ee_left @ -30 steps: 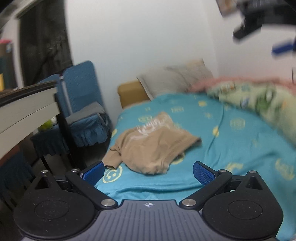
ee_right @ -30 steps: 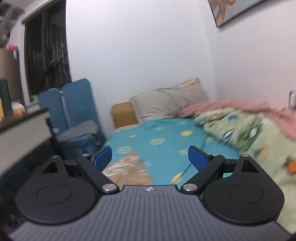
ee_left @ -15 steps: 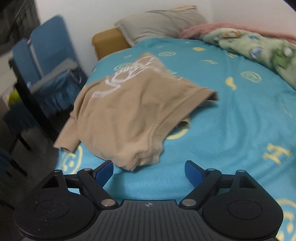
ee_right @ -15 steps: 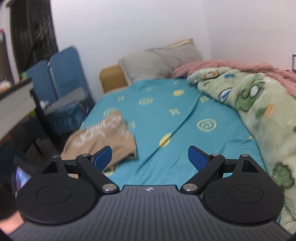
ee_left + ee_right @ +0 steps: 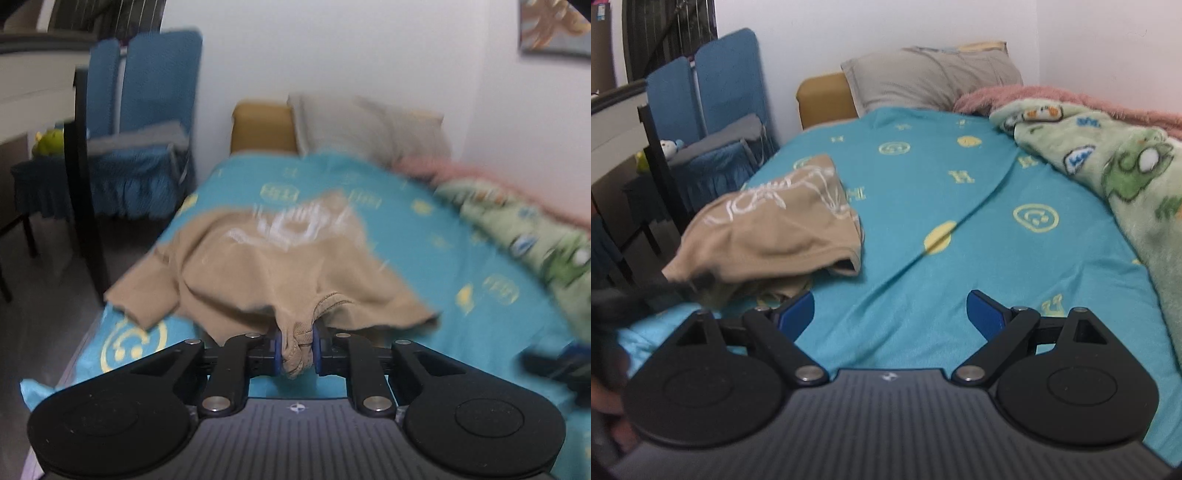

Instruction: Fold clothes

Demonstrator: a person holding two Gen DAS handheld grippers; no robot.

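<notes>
Left wrist view: the left tongs [image 5: 295, 352], black with blue pads, are clamped on a bunched fold at the near hem of a tan shirt [image 5: 280, 266], lifting that edge off the bed while the rest drapes in soft folds across the near left part of the mattress. The shirt is a limp knit with a ribbed, stitched hem and a white line-drawn print on its far side; one sleeve trails toward the bed's left edge. In the right wrist view the right tongs [image 5: 890, 314] hang with their blue pads wide apart, gripping nothing, above the turquoise bedsheet [image 5: 960, 258] just right of the shirt. The sheet is smooth, creased on a diagonal, and printed with yellow smiley faces and letters. Along its right side lies a fluffy green cartoon-print blanket [image 5: 1108, 166] with a pink shaggy blanket [image 5: 1052, 98] behind it. A grey pillow [image 5: 923, 77] leans on a mustard headboard [image 5: 823, 96] at the white wall.
</notes>
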